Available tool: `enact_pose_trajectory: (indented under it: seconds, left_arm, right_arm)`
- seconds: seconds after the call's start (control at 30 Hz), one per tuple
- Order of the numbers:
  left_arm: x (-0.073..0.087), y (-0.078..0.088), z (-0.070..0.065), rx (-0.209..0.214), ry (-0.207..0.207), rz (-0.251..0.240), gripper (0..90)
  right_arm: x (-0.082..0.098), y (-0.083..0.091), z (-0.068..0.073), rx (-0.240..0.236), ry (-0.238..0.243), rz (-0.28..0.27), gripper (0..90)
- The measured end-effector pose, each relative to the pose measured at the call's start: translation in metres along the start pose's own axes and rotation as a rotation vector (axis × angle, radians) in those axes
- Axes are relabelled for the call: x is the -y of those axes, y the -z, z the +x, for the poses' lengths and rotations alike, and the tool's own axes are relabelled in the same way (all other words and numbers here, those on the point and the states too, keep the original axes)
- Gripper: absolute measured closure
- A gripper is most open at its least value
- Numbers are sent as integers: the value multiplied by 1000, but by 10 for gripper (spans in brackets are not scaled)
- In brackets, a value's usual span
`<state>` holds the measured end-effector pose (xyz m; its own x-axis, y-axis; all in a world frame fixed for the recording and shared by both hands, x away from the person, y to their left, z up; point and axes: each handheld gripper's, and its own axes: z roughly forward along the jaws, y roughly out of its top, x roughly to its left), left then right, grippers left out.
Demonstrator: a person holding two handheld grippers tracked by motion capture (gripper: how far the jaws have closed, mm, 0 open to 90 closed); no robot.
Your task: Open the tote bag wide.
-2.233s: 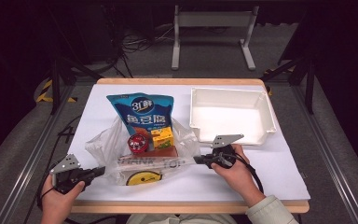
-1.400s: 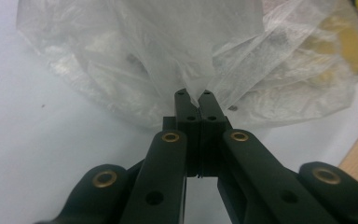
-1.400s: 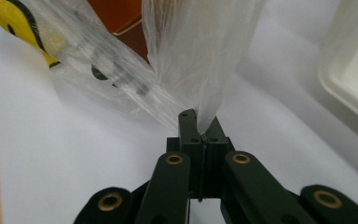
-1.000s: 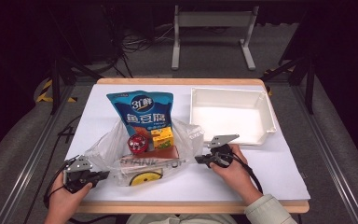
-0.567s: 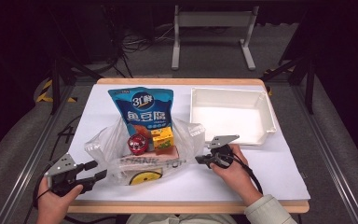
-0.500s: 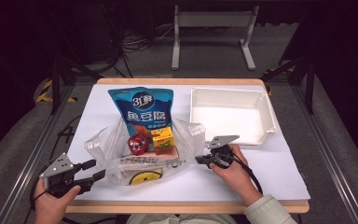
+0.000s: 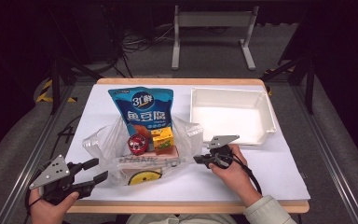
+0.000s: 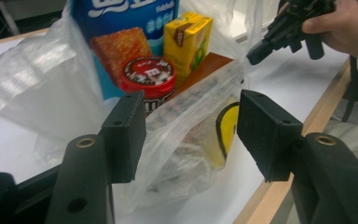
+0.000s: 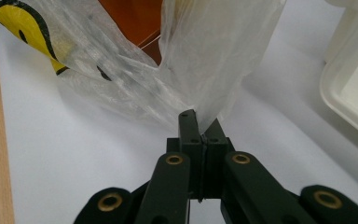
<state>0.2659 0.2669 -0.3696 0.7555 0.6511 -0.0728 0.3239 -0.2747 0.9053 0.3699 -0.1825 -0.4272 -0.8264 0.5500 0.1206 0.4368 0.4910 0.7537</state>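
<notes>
A clear plastic bag [image 7: 100, 140] with a yellow smiley print lies open on the white table. Inside it are a blue snack pouch [image 7: 142, 109], a red round tin [image 7: 138, 143] and a yellow carton [image 7: 163, 139]. My left gripper [image 7: 100, 169] hovers off the bag's left end; its jaws have just been opening and nothing is between them [image 8: 191, 135]. The tin [image 8: 148, 74] and carton [image 8: 186, 39] sit beyond them. My right gripper [image 7: 196, 160] is shut on the bag's right edge, and the film [image 9: 205, 56] rises out of the closed jaws [image 9: 198, 123].
A white tray [image 7: 265, 112] stands at the back right, close beyond the right hand. The table's wooden front edge [image 7: 186, 206] runs just in front of both hands. Dark floor, cables and a metal stand lie behind the table.
The left gripper has let go of the bag's left edge, opened, and drawn back and up towards the front left corner. The right gripper and the bag's contents have stayed put.
</notes>
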Motion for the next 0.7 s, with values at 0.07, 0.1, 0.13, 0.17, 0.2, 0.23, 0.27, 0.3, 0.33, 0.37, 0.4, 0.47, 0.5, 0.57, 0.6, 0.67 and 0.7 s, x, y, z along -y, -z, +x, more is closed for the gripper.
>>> enact_pose_trajectory:
  seconds: [0.07,0.1,0.13,0.17,0.2,0.23,0.27,0.3,0.33,0.37,0.4,0.47,0.5,0.57,0.6,0.67,0.7]
  left_arm:
    - [-2,-2,-1,8,-6,-1,419]
    - [-4,-7,-1,22,-9,3,414]
    - [-4,-7,-1,22,-9,3,410]
    - [-5,-11,-1,25,-14,5,410]
    - [-5,-15,0,31,-15,9,403]
    - [-4,-19,0,35,-12,7,392]
    - [-4,-22,2,41,-13,10,392]
    - [-3,-25,3,48,-14,12,388]
    - [-3,-29,5,53,-14,19,385]
    - [-2,-32,7,59,-17,21,382]
    - [-1,-34,9,60,-15,26,379]
    - [0,-40,13,57,-12,37,377]
    - [2,-43,16,57,-11,43,376]
    - [5,-48,21,60,-2,49,373]
    - [6,-50,23,61,1,55,370]
    - [7,-52,24,63,2,61,360]
    - [8,-55,26,68,0,71,344]
  right_arm:
    - [0,0,0,-2,-1,0,900]
    - [0,0,1,-5,-3,0,900]
    - [0,0,1,-5,-3,0,900]
    - [0,0,1,-5,-2,0,900]
    - [-1,0,1,-5,-1,0,900]
    - [-1,0,1,-8,3,-6,900]
    - [-1,0,1,-8,3,-6,900]
    - [-1,0,2,-8,3,-8,900]
    - [-2,0,2,-9,4,-9,900]
    - [-2,-1,2,-11,5,-10,900]
    - [-2,-1,2,-13,4,-10,900]
    - [-2,-1,3,-15,5,-12,900]
    - [-2,-1,3,-15,6,-13,900]
    - [-2,-1,3,-17,10,-16,900]
    - [-2,-1,3,-17,11,-17,900]
    - [-2,-1,3,-19,11,-17,900]
    - [-2,-2,4,-22,12,-17,900]
